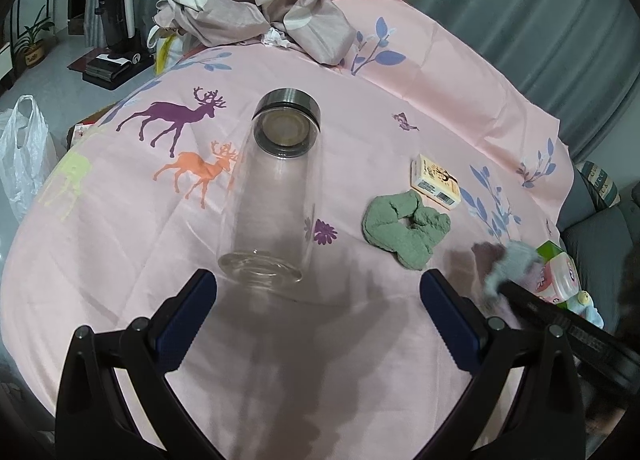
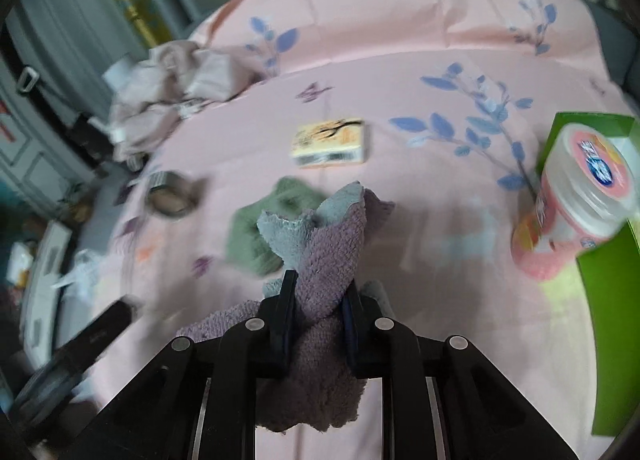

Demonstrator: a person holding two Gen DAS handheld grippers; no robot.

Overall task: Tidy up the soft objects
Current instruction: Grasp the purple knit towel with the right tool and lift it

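My right gripper [image 2: 318, 300] is shut on a purple and grey fluffy cloth [image 2: 332, 236] and holds it above the pink tablecloth [image 2: 400, 60]; the cloth also shows blurred in the left wrist view [image 1: 506, 260]. A green fluffy cloth [image 1: 404, 232] lies on the table, just beyond the held cloth in the right wrist view [image 2: 260, 236]. A crumpled beige fabric [image 1: 256, 4] sits at the far edge. My left gripper [image 1: 318, 296] is open and empty, just behind the base of a clear glass bottle [image 1: 272, 196] that lies on its side.
A small yellow box [image 1: 436, 180] lies beyond the green cloth. A pink-lidded tub [image 2: 580, 188] stands next to a green box [image 2: 612, 260] at the right. A white plastic bag [image 1: 24, 156] hangs off the left. Grey curtains stand behind.
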